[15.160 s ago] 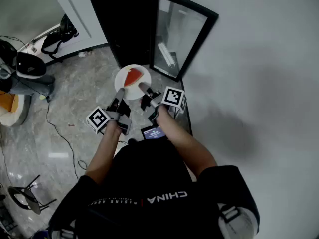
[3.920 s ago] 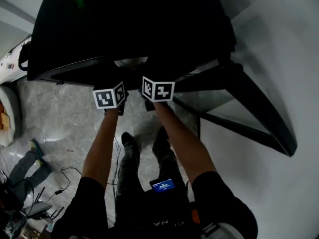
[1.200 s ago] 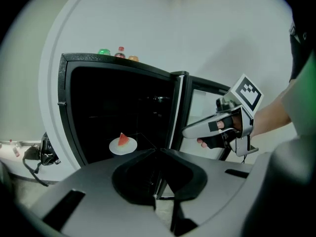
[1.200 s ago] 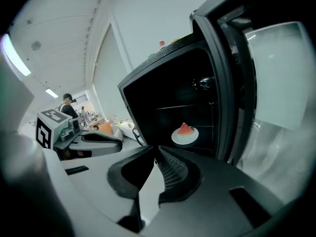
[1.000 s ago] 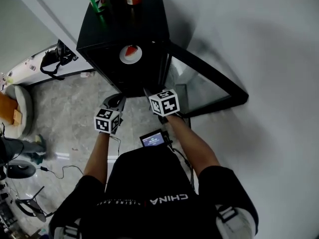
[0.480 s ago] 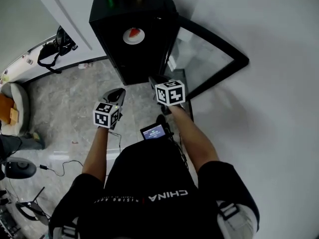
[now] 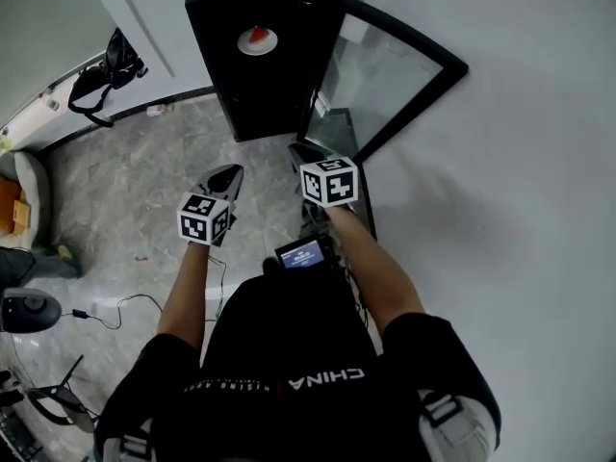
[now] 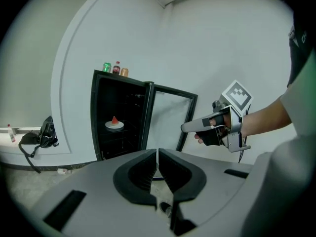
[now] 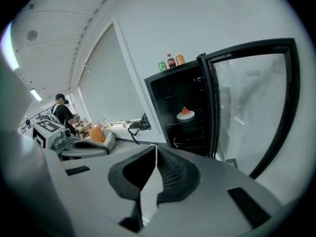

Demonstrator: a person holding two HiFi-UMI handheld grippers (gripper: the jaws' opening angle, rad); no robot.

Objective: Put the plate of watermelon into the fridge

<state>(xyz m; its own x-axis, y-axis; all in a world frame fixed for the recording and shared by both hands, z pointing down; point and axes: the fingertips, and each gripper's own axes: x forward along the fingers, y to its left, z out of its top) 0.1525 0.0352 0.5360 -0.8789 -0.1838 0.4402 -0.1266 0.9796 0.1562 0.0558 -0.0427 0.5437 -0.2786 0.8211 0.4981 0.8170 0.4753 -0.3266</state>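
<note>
The white plate [image 7: 257, 39] with a red watermelon wedge [image 8: 114, 120] stands on a shelf inside the black fridge [image 7: 265, 75]. The fridge's glass door [image 7: 385, 75] hangs wide open to the right. Both grippers are held over the floor, well short of the fridge. My left gripper [image 7: 231, 170] holds nothing; its jaws are closing and their tips nearly meet [image 8: 157, 152]. My right gripper [image 7: 296, 148] is shut and empty [image 9: 156, 147]. It also shows in the left gripper view as the right gripper [image 8: 187, 127] held level in a gloved hand.
Three drink cans [image 8: 115, 68] stand on top of the fridge. A black bag [image 7: 106, 65] lies by the left wall and a cable [image 7: 125, 306] runs over the marble floor. A phone [image 7: 301, 253] hangs at my chest. A person [image 9: 61, 110] stands far off.
I have backed away from the fridge, so it sits higher and smaller in the head view. The plate stays on its shelf. Both grippers stay low in front of me.
</note>
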